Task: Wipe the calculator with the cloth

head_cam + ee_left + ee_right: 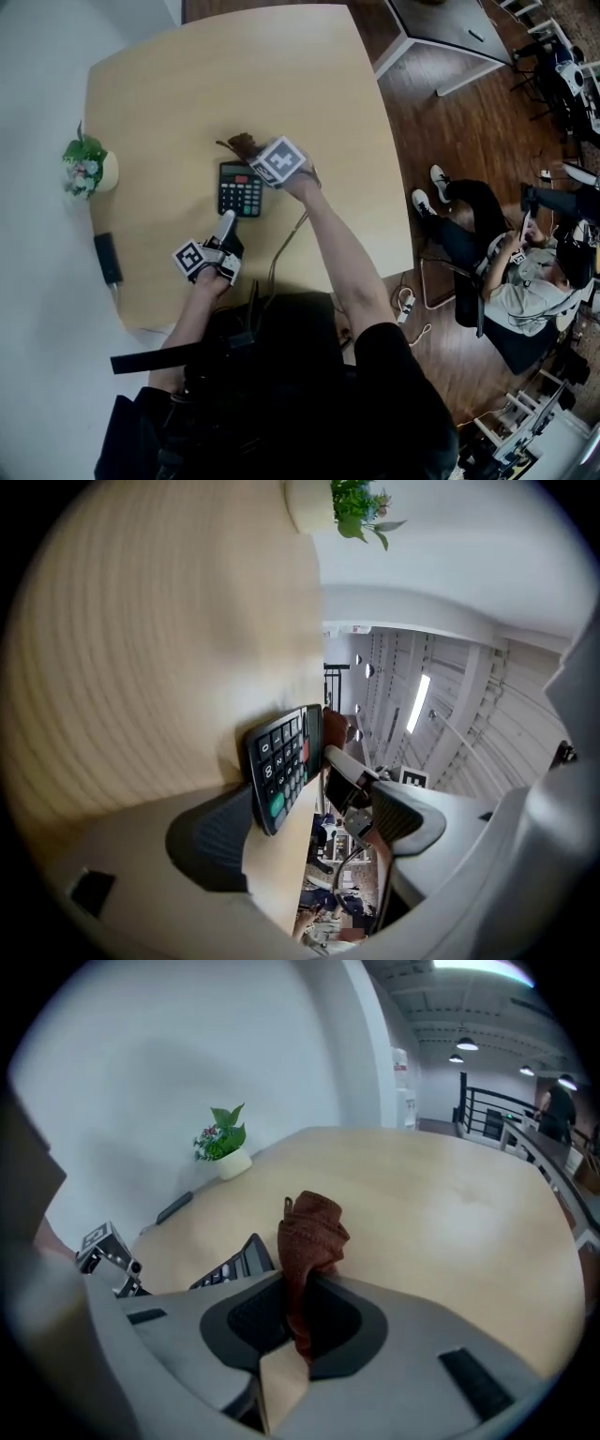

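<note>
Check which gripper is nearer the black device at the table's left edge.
Left. Left gripper is just right of the black device; right gripper, gripping the cloth, sits past the calculator.

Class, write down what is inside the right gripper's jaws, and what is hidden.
The right gripper is shut on a brown cloth, which is bunched above the jaws. The part pressed between the pads is mostly covered.

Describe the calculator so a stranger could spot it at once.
Find the pale wooden table. Near its middle, beside the brown cloth, lies the calculator. Unlike the plain black bar at the edge, it has a screen and rows of keys.
</note>
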Available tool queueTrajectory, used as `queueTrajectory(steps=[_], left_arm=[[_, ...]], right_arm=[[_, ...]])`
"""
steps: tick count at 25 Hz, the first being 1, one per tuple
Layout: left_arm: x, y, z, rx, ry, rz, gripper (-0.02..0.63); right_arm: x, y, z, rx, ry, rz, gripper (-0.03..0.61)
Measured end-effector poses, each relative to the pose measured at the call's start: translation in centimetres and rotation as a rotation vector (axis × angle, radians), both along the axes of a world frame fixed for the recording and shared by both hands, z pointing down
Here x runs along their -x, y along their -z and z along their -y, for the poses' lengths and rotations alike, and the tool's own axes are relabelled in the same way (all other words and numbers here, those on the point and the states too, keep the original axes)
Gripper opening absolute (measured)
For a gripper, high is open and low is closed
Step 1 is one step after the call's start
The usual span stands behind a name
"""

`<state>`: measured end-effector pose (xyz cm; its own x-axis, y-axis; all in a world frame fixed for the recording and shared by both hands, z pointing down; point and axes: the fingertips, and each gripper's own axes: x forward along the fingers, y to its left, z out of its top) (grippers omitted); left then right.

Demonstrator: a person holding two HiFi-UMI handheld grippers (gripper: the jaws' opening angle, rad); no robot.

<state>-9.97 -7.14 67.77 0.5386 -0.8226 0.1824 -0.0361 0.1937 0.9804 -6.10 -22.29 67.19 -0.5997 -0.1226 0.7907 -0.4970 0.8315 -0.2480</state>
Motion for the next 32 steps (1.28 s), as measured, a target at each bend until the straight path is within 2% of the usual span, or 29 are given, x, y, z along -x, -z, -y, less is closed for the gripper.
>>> queueTrajectory(steps=[4,8,12,15,18,20,23,25,29,32], left_arm=[[3.1,-0.1,1.1,-0.020,0.076,0.001,0.390],[6.3,0.1,2.6,-0.060,0.162,-0.017,0.390],[7.7,0.7,3.9,-0.125,0.106,0.057,0.388],[7.9,0.9,3.7,-0.149,0.056,0.105,0.388],[8.0,1.7,1.5,-0.160,0.022,0.148,0.388],[6.7,2.2,-0.4,-0.184,-0.047,0.150,0.390],[1.8,2.3,-2.4,-0.211,-0.216,0.074,0.379],[-1.0,1.6,-2.8,-0.207,-0.286,0.035,0.379],[-2.8,0.1,-1.7,-0.170,-0.281,-0.010,0.371],[-2.9,0.1,-1.0,-0.156,-0.283,-0.030,0.361]], right_arm=[[-2.2,-0.2,-1.3,0.134,-0.154,0.080,0.061],[-4.6,-0.2,-4.9,0.242,-0.379,0.163,0.060],[-4.8,-0.2,-9.2,0.283,-0.542,0.247,0.061],[-5.5,-0.6,-10.0,0.240,-0.594,0.261,0.062],[-6.8,-0.1,-8.4,0.137,-0.580,0.234,0.063],[-7.1,1.0,-6.4,0.071,-0.545,0.234,0.063],[-5.7,2.9,-3.0,-0.003,-0.461,0.254,0.063],[-4.0,3.2,-1.6,-0.023,-0.384,0.241,0.063],[-1.6,1.9,-2.7,-0.005,-0.229,0.161,0.063],[-2.1,1.8,-4.4,0.002,-0.242,0.151,0.063]])
